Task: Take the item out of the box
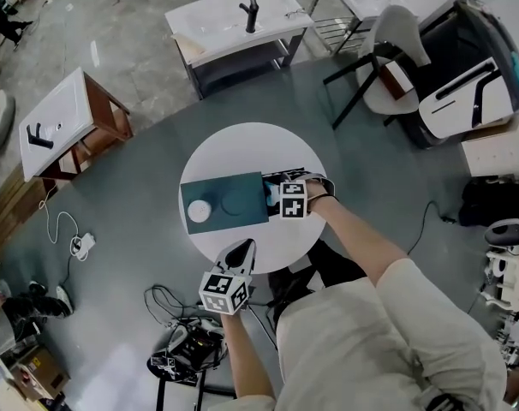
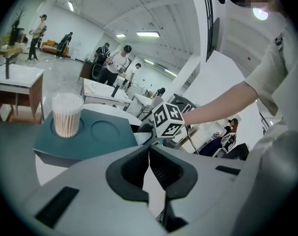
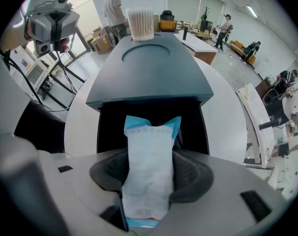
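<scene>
The small print on the white-and-blue packet (image 3: 150, 146) was too blurred for me to read; my right hand-held gripper (image 3: 149, 173) was clamped on it at the open 3 o'clock end of the dark teal box (image 3: 149, 73). A clear tub of cotton swabs (image 3: 140, 24) stood in a round recess at the box top's 9 o'clock end. My left hand-held gripper (image 2: 149, 161), jaws together on nothing, hung at the round white bench's (image 1: 242, 148) 6 o'clock edge, above a grey floor (image 1: 140, 169).

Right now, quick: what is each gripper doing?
Left gripper: closed, nothing between the fingers.
Right gripper: closed on the white-and-blue packet, at the open end of the box.
</scene>
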`<move>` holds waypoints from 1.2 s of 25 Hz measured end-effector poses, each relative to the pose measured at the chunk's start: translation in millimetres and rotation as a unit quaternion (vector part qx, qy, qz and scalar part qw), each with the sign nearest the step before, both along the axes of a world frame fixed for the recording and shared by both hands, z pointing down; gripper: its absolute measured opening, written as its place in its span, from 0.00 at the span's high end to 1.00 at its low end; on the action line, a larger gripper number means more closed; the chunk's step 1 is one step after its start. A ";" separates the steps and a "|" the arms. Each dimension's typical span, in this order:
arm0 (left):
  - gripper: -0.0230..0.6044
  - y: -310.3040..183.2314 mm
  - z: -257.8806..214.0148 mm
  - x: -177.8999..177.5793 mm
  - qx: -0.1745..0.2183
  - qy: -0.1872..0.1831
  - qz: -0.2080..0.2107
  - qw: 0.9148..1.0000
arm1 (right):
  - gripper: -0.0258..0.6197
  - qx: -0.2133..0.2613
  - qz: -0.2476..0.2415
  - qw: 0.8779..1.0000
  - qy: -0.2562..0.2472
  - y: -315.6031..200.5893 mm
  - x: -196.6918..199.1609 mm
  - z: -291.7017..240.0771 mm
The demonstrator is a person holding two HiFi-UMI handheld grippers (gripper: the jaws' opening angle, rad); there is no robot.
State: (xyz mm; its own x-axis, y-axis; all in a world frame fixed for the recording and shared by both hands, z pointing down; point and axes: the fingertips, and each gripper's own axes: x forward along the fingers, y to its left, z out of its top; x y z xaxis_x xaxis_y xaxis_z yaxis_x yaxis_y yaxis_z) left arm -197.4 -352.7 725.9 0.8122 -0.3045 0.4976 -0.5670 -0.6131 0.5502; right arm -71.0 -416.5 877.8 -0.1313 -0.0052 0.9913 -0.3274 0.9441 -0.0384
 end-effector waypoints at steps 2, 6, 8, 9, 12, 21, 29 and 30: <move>0.93 2.4 2.7 -2.1 0.001 0.003 0.002 1.000 | 0.58 -0.002 0.014 1.000 0.001 1.3 -1.6 1.9; 0.93 11.3 4.4 6.3 0.005 -0.004 0.027 1.000 | 0.59 0.008 0.056 0.998 -0.015 4.5 1.3 -1.0; 0.93 16.2 -0.5 11.3 0.009 -0.007 0.035 0.999 | 0.60 0.025 0.081 0.996 -0.019 2.6 8.6 -6.7; 0.93 19.8 -3.1 12.5 0.011 -0.008 0.036 0.999 | 0.60 0.033 0.093 0.995 -0.022 2.3 11.8 -9.9; 0.93 31.5 -7.5 10.2 0.014 -0.010 0.032 0.999 | 0.61 0.049 0.131 0.989 -0.041 1.6 15.0 -20.1; 0.93 60.4 -31.1 20.7 0.017 -0.023 -0.001 1.000 | 0.61 0.109 0.171 0.972 -0.121 -1.8 13.8 -81.8; 0.93 80.6 -72.7 66.1 0.066 -0.041 -0.069 0.995 | 0.61 0.162 0.231 0.934 -0.219 18.7 58.6 -148.1; 0.93 83.1 -76.8 74.4 0.071 -0.042 -0.075 0.994 | 0.61 0.166 0.236 0.929 -0.231 24.8 65.9 -156.3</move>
State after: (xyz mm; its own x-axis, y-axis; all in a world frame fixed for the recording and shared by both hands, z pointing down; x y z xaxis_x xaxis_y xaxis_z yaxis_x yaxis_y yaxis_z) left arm -123.0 -269.6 649.1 0.7091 -0.4920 0.5052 -0.6988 -0.5858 0.4104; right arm -5.0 -391.7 721.5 -0.4473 -0.4658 0.7635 -0.7286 0.6849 -0.0090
